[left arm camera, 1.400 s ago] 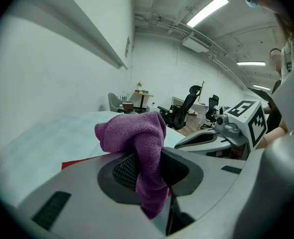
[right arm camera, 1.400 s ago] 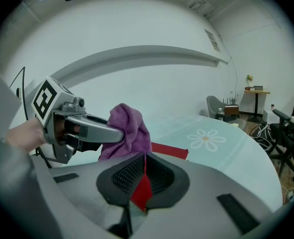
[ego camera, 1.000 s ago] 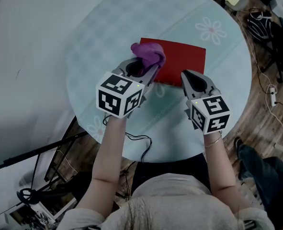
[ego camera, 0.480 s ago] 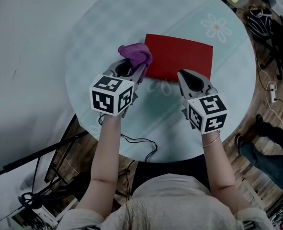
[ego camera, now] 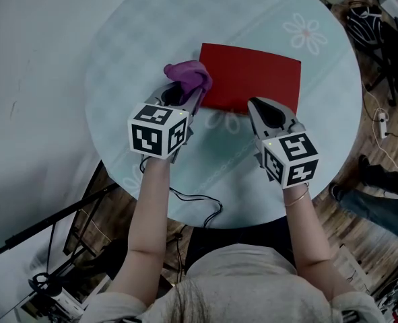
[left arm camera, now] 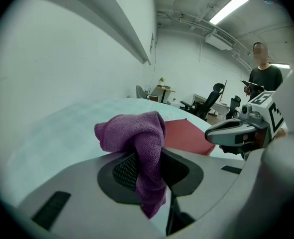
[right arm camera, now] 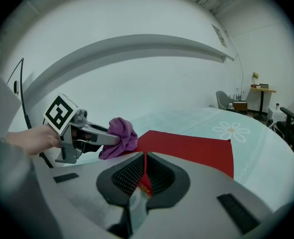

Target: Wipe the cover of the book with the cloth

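One book [ego camera: 252, 76] lying on one round counter [ego camera: 151, 32]; one purple cloth [ego camera: 188, 76] showing; two grippers showing, left gripper [ego camera: 185, 91] and right gripper [ego camera: 258, 104]; two marker cubes [ego camera: 158, 131], one riding each gripper; one person [left arm camera: 265, 78] standing behind

a round table [ego camera: 118, 52] under a pale blue-green covering, faintly checked and printed with white flowers (one flower [ego camera: 305, 31] shows plainly near the far right rim). a red book [ego camera: 252, 79] lies flat on it, toward the far side, its long edges running roughly left to right, well inside the rim.
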A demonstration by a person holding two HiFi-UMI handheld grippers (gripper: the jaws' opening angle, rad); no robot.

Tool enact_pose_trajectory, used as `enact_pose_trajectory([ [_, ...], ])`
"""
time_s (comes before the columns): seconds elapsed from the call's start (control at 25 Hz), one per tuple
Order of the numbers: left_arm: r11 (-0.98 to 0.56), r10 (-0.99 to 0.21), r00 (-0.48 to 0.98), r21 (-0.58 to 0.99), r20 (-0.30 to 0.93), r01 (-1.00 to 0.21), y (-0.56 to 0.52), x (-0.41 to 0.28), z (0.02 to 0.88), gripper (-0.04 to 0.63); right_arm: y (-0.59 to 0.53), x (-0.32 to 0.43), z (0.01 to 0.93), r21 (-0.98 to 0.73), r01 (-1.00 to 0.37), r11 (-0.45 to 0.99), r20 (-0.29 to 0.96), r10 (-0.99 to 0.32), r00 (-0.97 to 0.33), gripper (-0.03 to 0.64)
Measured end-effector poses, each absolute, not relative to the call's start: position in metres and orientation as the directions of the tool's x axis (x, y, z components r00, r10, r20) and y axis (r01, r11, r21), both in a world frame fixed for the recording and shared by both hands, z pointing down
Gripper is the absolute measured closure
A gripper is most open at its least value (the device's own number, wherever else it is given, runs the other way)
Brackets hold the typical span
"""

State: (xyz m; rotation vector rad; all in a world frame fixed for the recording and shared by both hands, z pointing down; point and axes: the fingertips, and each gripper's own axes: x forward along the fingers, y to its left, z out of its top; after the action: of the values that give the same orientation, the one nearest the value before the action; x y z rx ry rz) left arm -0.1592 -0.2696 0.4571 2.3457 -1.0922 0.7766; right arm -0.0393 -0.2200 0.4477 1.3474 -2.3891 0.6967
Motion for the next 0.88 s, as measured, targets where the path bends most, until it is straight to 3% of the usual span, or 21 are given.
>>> enact_pose_trajectory([
  [0.88, -0.577, -0.506, 0.492, 0.146, 0.708, -0.804, -0.272, -0.136, 0.482, 0.485, -0.227, -0.005, 0.467, -0.292, -0.855, 0.429, 0.509, -0.687, -0.519, 0.592],
])
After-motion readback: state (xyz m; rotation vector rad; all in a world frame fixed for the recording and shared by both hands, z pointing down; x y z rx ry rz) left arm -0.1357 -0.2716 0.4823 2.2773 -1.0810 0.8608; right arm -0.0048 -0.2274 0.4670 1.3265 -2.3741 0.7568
